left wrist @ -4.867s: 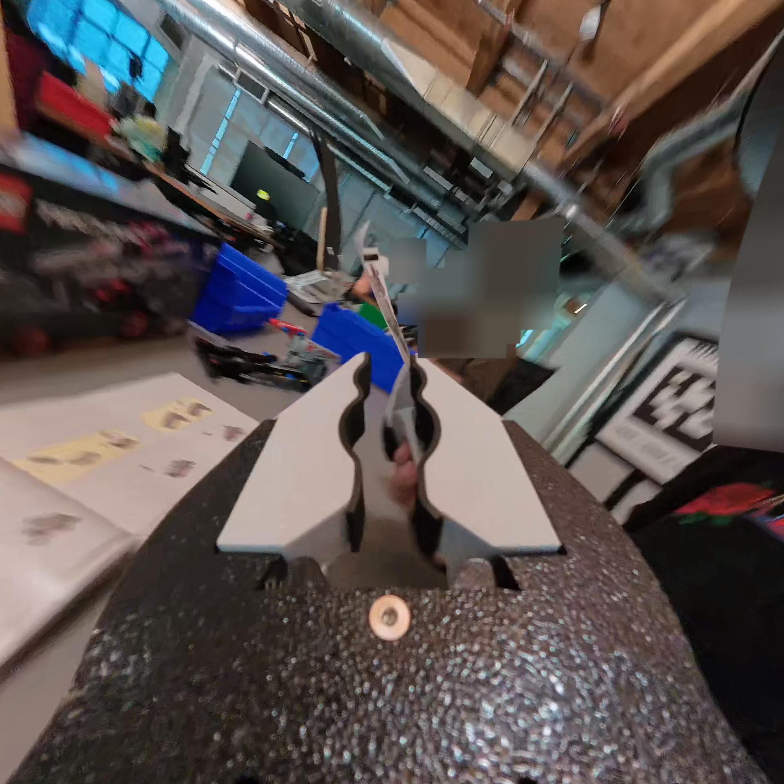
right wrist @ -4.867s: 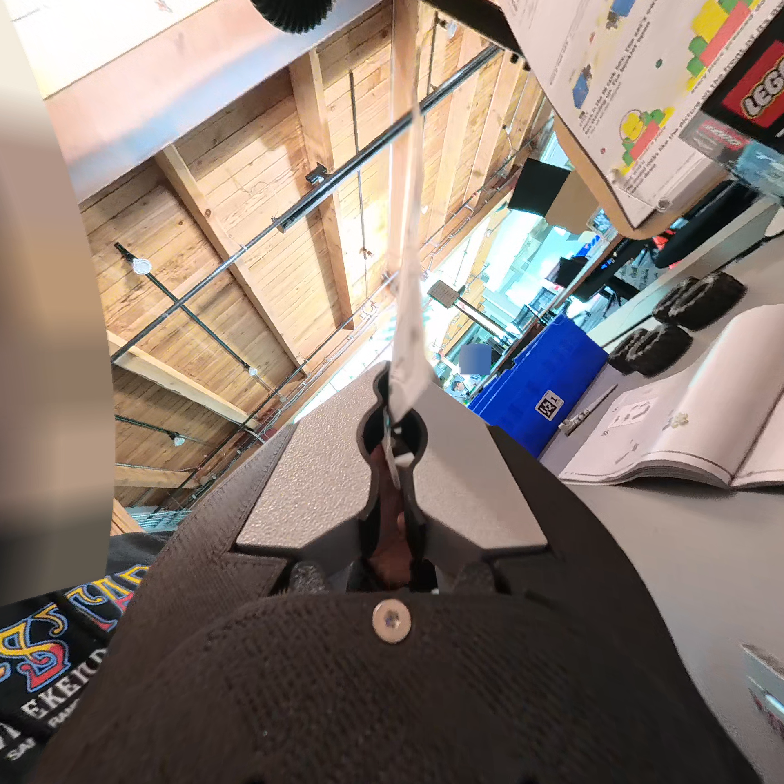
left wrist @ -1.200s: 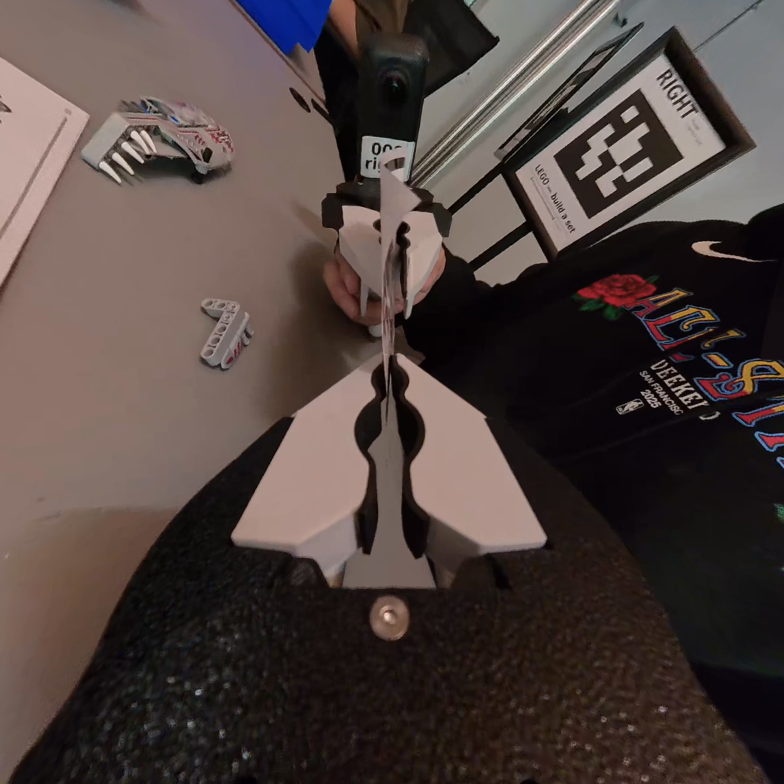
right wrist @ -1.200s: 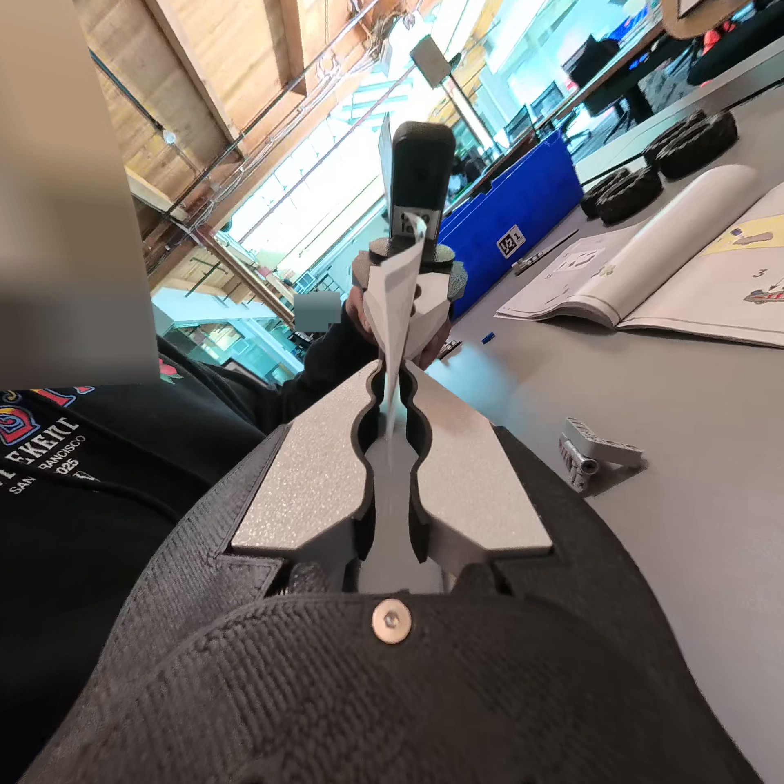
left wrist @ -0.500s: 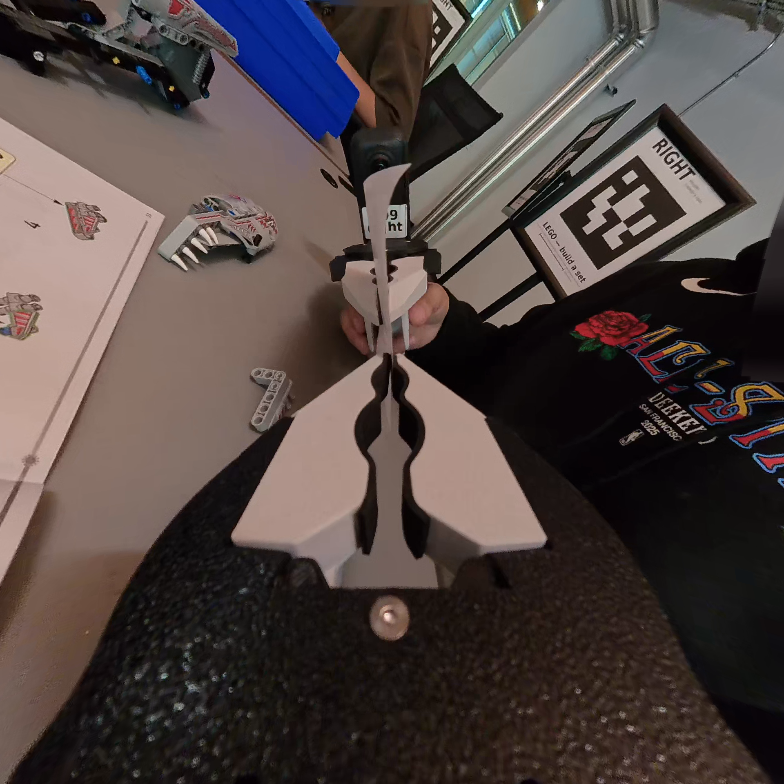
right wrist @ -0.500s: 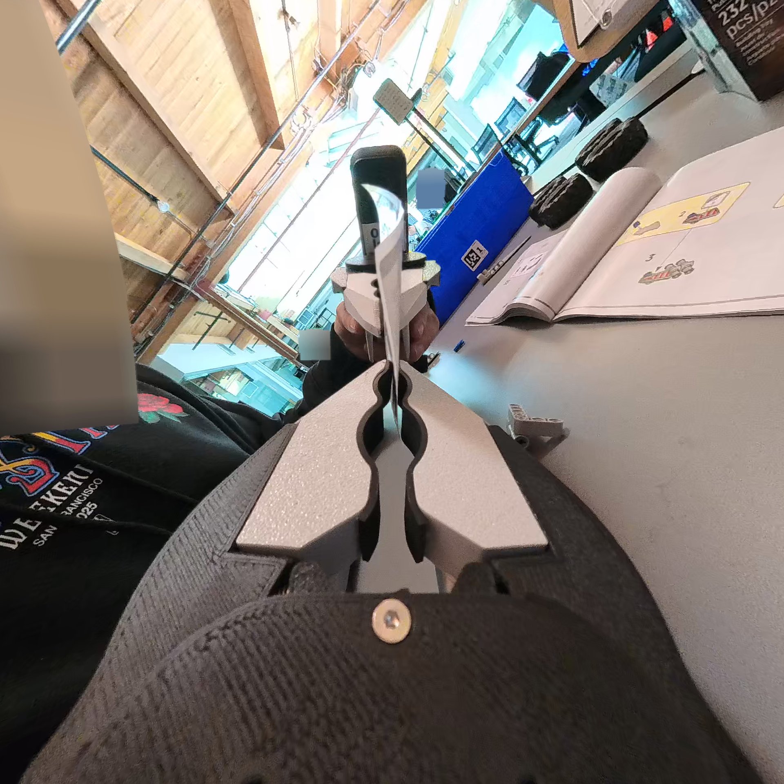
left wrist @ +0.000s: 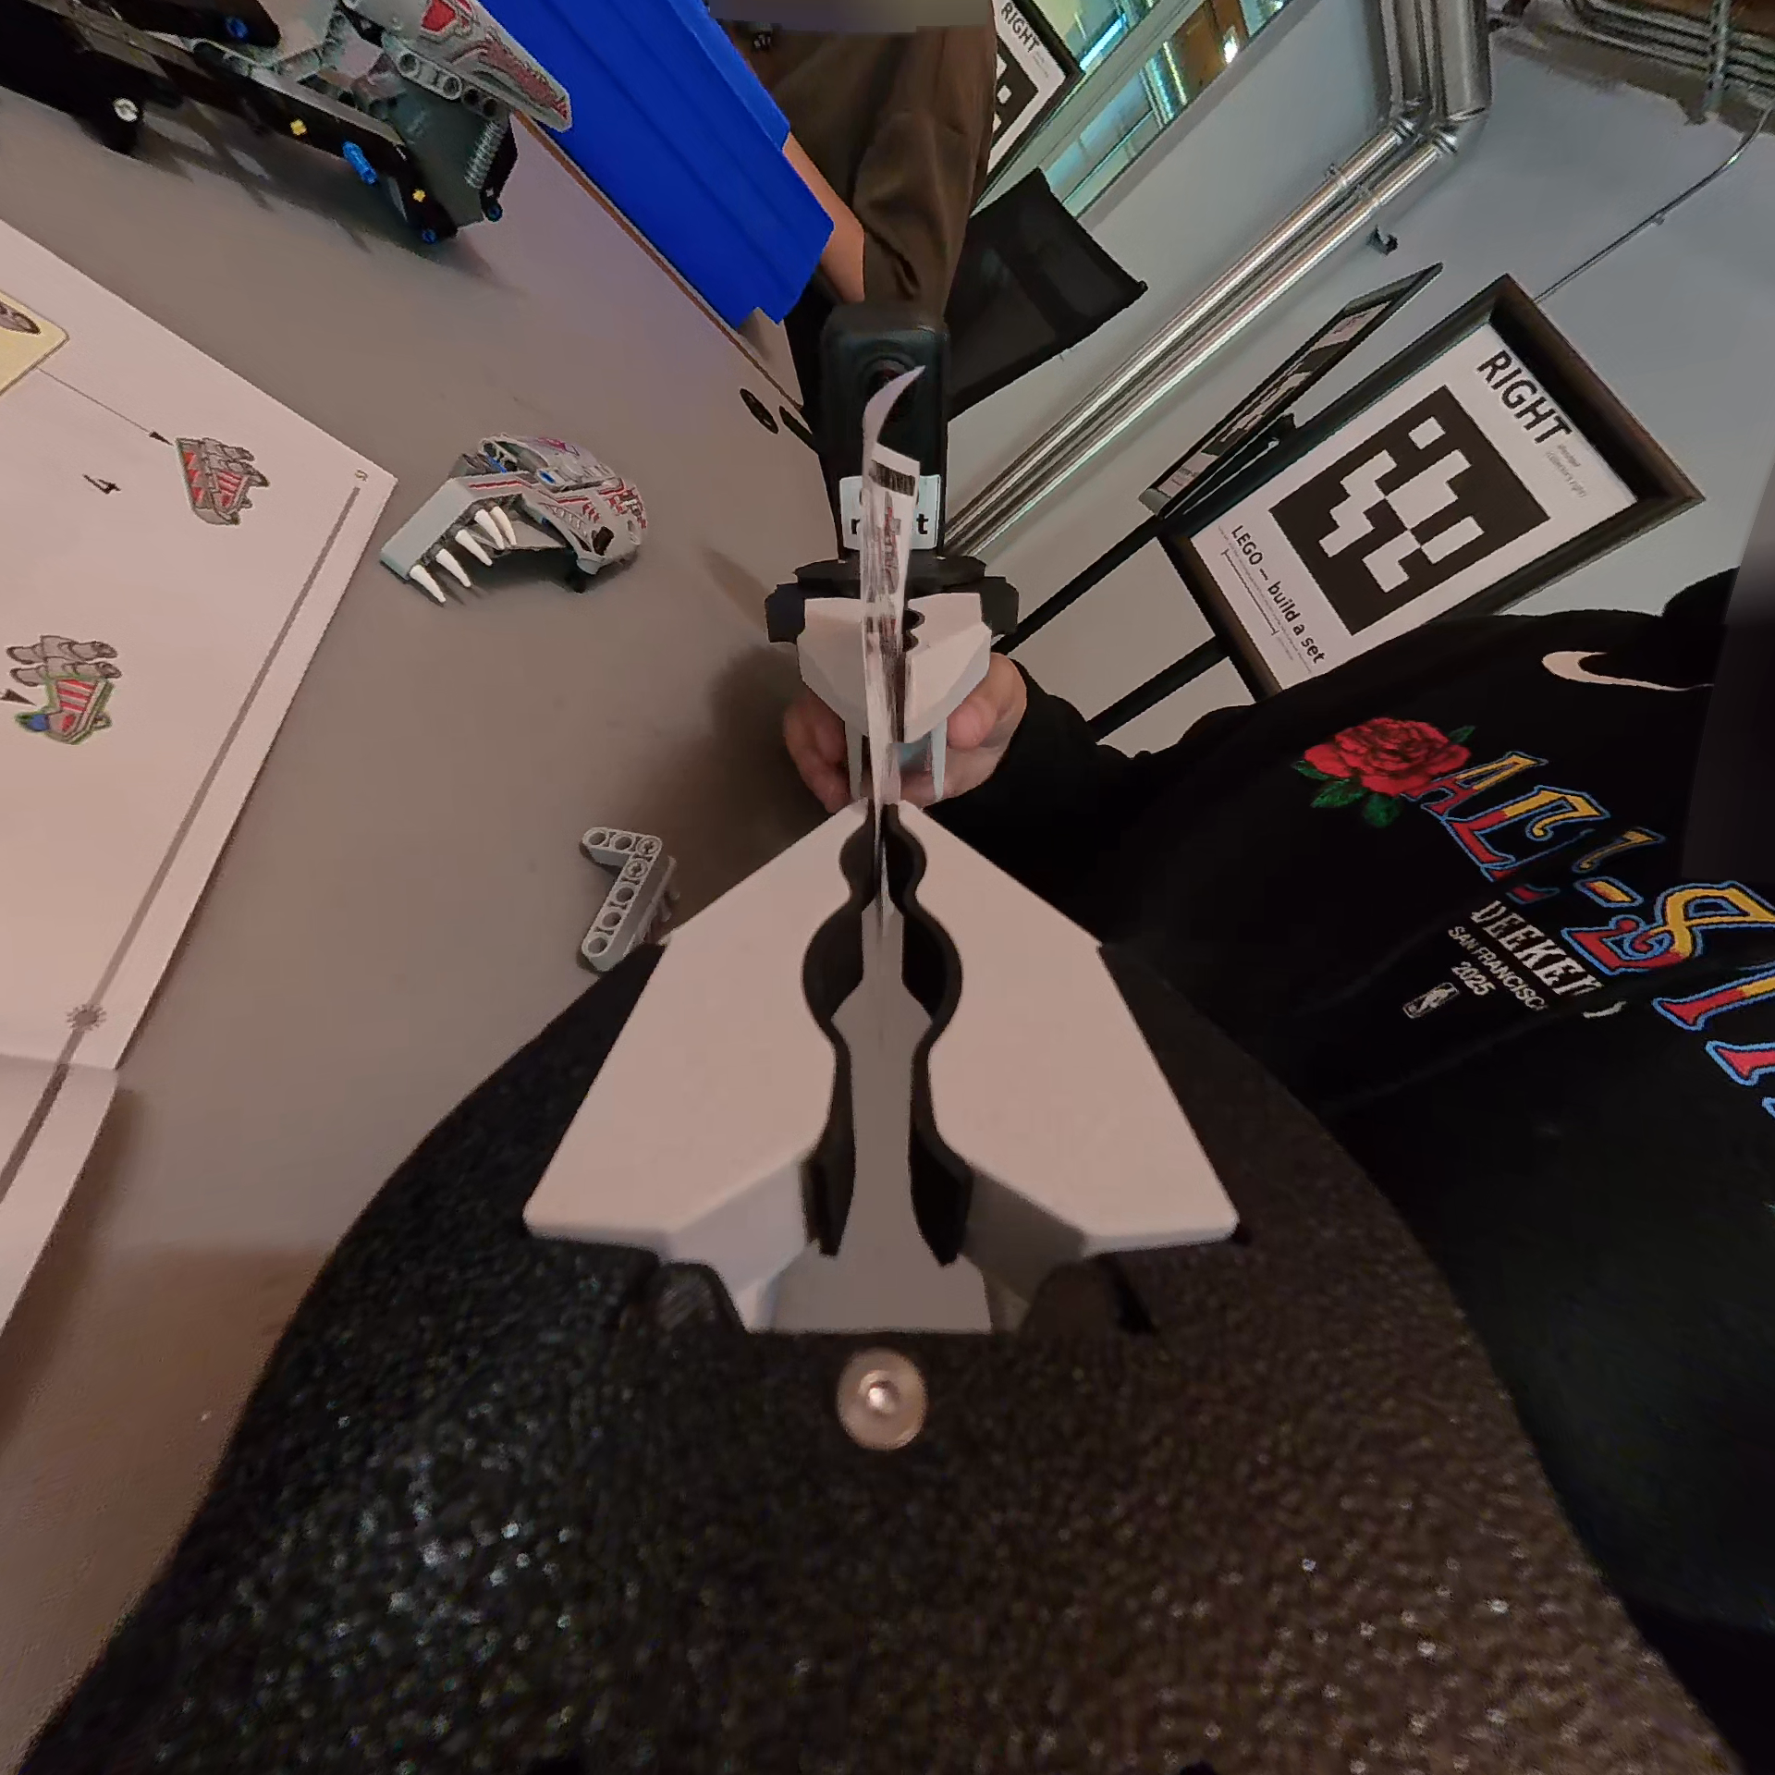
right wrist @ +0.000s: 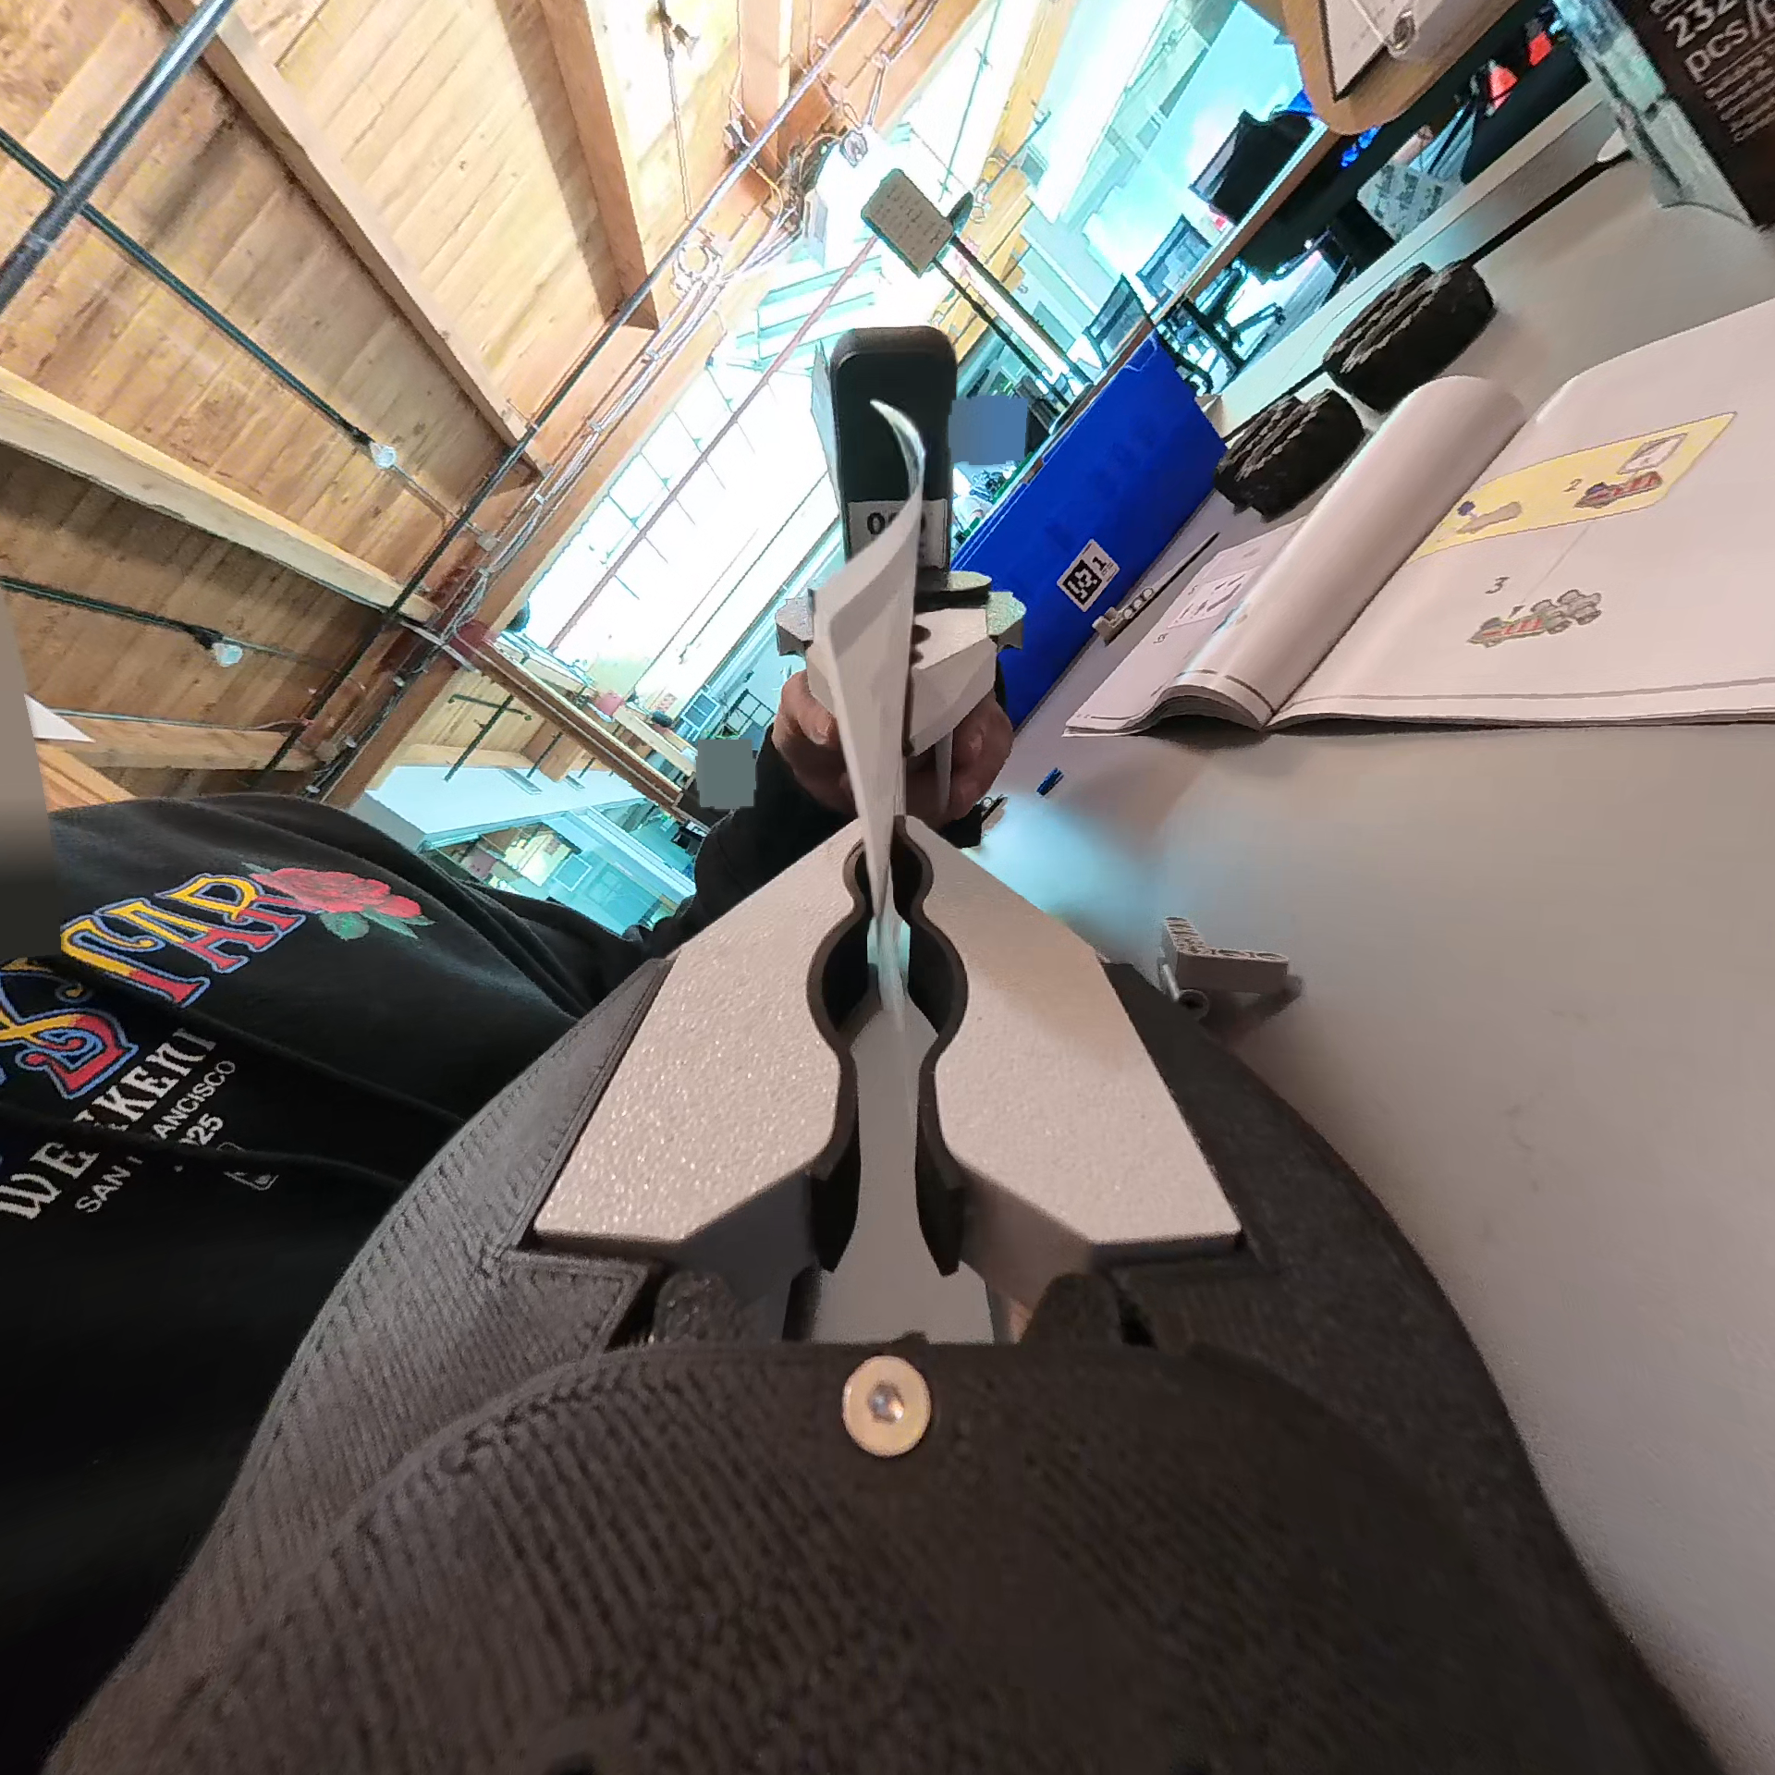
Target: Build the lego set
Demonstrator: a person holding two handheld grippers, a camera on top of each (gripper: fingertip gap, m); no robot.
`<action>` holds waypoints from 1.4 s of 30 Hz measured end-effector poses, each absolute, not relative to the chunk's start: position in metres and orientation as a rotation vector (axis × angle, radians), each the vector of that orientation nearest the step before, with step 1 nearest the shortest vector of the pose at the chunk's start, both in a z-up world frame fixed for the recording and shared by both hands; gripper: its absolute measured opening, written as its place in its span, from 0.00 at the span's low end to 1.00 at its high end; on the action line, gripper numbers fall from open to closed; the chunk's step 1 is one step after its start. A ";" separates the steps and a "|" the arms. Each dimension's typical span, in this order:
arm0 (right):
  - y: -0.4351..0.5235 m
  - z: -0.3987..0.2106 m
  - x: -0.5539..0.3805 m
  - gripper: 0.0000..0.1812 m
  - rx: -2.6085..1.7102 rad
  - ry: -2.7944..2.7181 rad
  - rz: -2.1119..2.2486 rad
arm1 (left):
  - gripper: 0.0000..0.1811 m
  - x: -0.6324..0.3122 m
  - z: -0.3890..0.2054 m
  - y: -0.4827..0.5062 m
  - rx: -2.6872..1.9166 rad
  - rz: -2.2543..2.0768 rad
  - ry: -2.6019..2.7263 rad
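Together, the left gripper (left wrist: 881,821) and right gripper (right wrist: 886,836) face tip to tip, each clamped on an end of one thin sticker sheet (left wrist: 886,615) above the grey table (left wrist: 461,768); an angled grey beam (left wrist: 622,893) lies just beside the left gripper.

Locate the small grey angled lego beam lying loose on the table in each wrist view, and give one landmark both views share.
Left wrist view: grey angled beam on the table, left of centre, just beyond the left tool.
Right wrist view: the same beam at right of centre, beside the right tool.
Shared landmark: the open instruction booklet.
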State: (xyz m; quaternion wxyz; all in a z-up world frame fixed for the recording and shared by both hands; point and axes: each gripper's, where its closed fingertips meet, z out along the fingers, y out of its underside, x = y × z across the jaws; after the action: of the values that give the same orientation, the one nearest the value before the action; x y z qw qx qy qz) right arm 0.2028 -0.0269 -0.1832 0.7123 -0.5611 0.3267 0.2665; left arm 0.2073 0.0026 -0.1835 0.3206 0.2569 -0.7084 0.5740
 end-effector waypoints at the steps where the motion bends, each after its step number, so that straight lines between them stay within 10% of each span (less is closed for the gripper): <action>1: -0.026 -0.183 0.201 0.00 -1.253 0.717 0.591 | 0.00 0.207 -0.184 0.002 0.675 1.505 -1.860; 42: -0.024 -0.188 0.208 0.00 -1.266 0.758 0.534 | 0.00 0.210 -0.199 -0.001 0.750 1.521 -1.951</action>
State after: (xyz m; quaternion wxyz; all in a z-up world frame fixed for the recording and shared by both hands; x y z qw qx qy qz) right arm 0.2078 -0.0241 -0.1883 0.7076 -0.5701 0.3415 0.2403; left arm 0.2100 -0.0006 -0.1987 0.2747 0.2790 -0.7256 0.5658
